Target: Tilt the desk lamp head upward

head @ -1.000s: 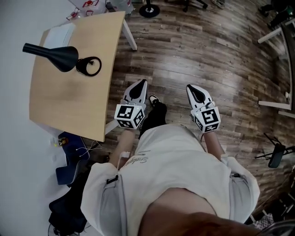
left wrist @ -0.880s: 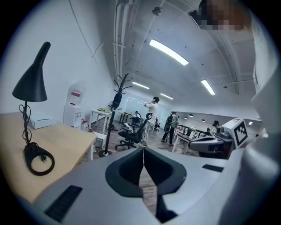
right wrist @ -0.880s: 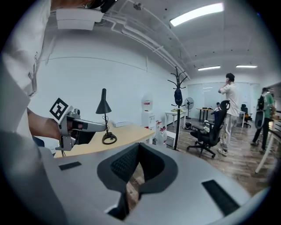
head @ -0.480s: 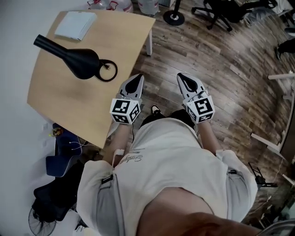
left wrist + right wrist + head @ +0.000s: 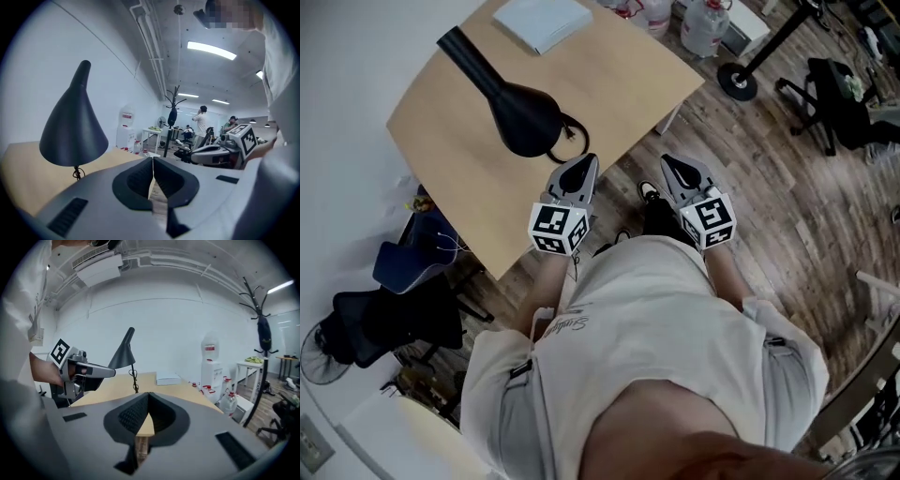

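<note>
Standing on the table [image 5: 609, 84], toward its near edge: one black desk lamp [image 5: 520, 117], its conical head [image 5: 75, 126] opening downward and its cord [image 5: 76, 172] looped beneath the shade. Condition: untouched, head not yet raised.

Left tool [image 5: 579, 169]: jaws pressed together, nothing between them; hovers near the lamp at the table's near side.

Right tool [image 5: 680, 171]: jaws likewise closed and empty; held beside the left one, off the table corner, above the wood floor [image 5: 787, 187].

Also on the table: a white flat box [image 5: 542, 21] at the far end, well apart from the lamp.

Step in hand, by estimate: the reach, before any contact. The next move likely calls for one tool to part its jaws, take the shade at its rim or neck, and swing it upward. The other may need to steady the stem should the lamp shift.
</note>
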The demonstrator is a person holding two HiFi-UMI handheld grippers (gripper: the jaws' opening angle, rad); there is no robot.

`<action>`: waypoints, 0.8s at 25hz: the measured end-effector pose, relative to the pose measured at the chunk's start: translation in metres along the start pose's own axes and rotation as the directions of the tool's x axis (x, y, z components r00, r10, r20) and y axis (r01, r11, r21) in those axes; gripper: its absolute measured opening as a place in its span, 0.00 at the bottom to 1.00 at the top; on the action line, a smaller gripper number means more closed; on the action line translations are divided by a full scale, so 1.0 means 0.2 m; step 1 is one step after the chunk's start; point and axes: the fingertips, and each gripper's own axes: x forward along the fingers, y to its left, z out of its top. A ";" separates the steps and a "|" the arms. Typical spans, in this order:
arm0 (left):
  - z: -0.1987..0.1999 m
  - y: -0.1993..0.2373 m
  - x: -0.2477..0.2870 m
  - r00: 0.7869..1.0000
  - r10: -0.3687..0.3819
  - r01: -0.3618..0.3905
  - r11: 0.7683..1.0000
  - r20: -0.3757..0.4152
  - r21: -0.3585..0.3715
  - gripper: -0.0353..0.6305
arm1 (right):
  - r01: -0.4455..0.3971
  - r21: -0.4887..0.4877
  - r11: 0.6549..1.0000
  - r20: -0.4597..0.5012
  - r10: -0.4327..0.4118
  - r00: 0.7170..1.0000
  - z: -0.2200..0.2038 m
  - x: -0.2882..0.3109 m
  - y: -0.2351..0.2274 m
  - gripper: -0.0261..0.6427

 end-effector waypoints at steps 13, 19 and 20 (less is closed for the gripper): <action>0.04 0.23 0.00 0.902 0.432 -0.431 0.900 -0.001 -0.065 0.08 | -0.485 -0.321 0.813 -0.148 0.463 0.874 0.07 0.63 -0.07 0.03; -0.09 0.26 -0.08 0.832 0.555 -0.551 0.822 -0.016 -0.142 0.08 | -0.622 -0.246 0.743 -0.204 0.588 0.783 -0.01 0.76 0.03 0.03; -0.10 0.26 -0.08 0.823 0.567 -0.563 0.811 -0.019 -0.159 0.08 | -0.637 -0.244 0.732 -0.216 0.599 0.771 -0.03 0.78 0.03 0.03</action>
